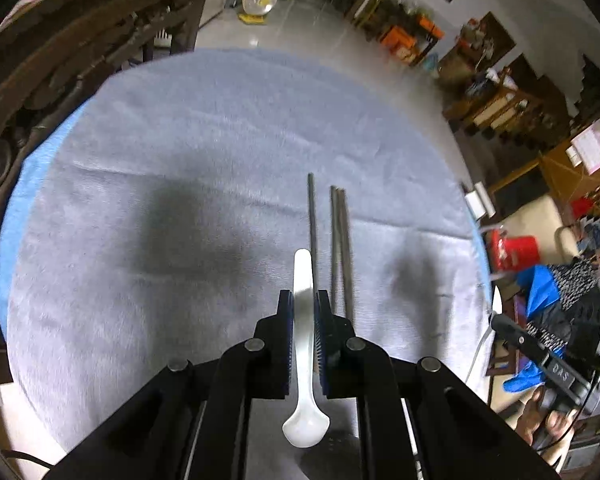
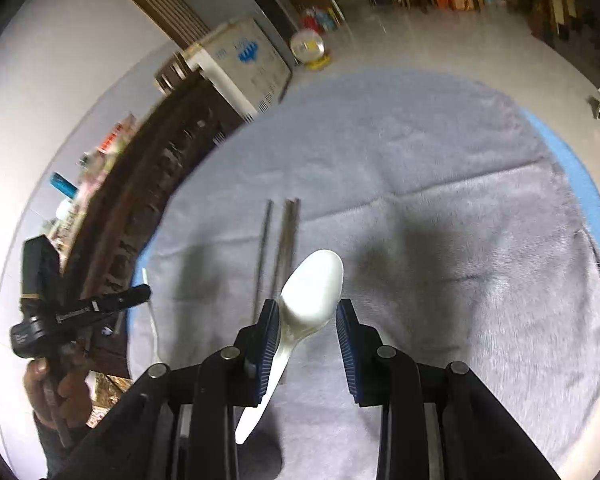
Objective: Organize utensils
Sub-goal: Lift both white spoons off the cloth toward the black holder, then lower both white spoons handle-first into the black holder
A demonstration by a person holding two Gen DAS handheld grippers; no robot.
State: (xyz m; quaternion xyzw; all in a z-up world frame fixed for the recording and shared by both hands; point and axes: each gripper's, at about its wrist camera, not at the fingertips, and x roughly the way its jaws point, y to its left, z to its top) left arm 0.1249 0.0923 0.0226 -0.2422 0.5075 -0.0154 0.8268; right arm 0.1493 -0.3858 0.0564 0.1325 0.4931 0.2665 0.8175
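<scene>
My left gripper [image 1: 303,296] is shut on the handle of a white spoon [image 1: 305,360]. That spoon's bowl points back toward the camera, and it hangs above the cloth-covered round table [image 1: 180,140]. My right gripper [image 2: 308,304] is shut on a second white spoon [image 2: 314,288] at the bowl, its handle trailing back under the left finger. Three metal chopsticks lie on the cloth ahead: a single one [image 1: 312,220] and a close pair [image 1: 340,240], seen again as the single chopstick [image 2: 265,248] and the pair [image 2: 288,236]. A hand holds each gripper at the frame edges.
The grey cloth [image 2: 440,160] has creases, and a blue table edge [image 2: 580,184] shows beyond it. A dark carved wooden cabinet [image 1: 60,60] stands close behind the table. Shelves, boxes and a red bucket [image 1: 516,252] crowd the floor on the right.
</scene>
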